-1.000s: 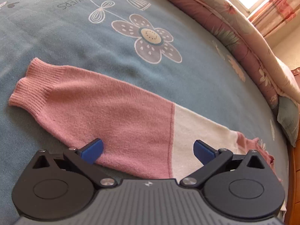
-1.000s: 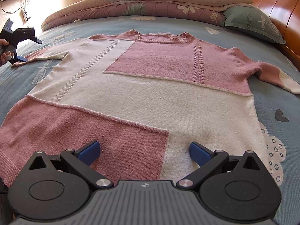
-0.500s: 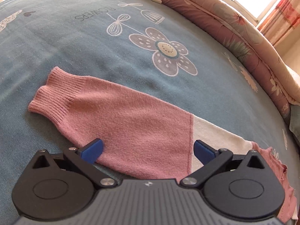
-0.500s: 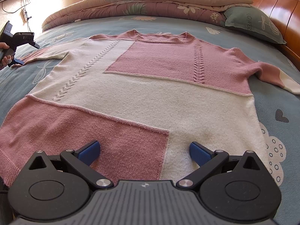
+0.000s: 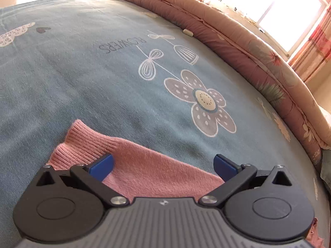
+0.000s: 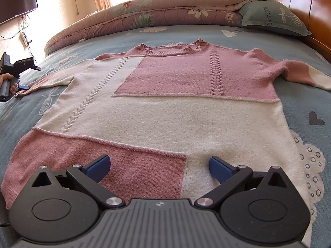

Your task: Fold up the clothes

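- Now my left gripper sits with jaws spread over the pink sleeve, nearer its ribbed cuff than a second ago; the white sleeve panel has left my view.
- My right gripper stays wide apart above the hem of the sweater, unchanged.
- Spread flat on the blue bedsheet, the sweater has a rolled quilt beyond its collar and a pillow by the wooden headboard.
- Bare sheet lies left of the cuff.
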Demonstrator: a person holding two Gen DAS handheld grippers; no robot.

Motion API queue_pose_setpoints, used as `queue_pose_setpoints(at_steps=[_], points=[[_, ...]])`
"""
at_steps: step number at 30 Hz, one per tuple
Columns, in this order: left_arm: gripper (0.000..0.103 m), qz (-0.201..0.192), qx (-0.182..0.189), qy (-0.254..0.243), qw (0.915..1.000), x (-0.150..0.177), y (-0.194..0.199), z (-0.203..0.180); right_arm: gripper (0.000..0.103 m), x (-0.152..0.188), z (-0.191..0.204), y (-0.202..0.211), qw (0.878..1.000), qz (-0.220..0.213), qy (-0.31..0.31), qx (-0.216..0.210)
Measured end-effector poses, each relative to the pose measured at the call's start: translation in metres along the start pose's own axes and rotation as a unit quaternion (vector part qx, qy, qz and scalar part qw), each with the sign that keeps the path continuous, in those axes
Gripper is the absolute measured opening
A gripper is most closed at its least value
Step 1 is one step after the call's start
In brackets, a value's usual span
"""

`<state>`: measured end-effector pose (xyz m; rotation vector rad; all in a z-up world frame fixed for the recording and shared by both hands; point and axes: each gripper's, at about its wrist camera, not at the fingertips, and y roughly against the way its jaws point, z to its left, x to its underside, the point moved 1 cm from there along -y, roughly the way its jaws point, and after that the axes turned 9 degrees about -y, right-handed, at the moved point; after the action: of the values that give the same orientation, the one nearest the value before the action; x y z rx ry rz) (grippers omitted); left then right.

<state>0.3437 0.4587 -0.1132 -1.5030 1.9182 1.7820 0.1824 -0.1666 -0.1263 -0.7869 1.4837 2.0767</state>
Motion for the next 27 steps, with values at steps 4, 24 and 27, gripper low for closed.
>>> queue_pose_setpoints(at_steps=[4, 24, 27], points=[[0.102, 0.0, -0.019, 0.035, 0.9992, -0.009, 0.002, 0.01, 0.103, 0.002, 0.005, -0.003, 1.0, 0.0, 0.021, 0.013], [0.102, 0.072, -0.013, -0.295, 0.9528, 0.083, 0.02, -0.145, 0.103, 0.006, 0.01, 0.0, 0.999, 0.018, 0.042, 0.027], [0.102, 0.065, -0.032, -0.273, 0.9593, 0.078, 0.034, -0.143, 0.103, 0.007, 0.011, 0.001, 0.998, 0.022, 0.05, 0.031]])
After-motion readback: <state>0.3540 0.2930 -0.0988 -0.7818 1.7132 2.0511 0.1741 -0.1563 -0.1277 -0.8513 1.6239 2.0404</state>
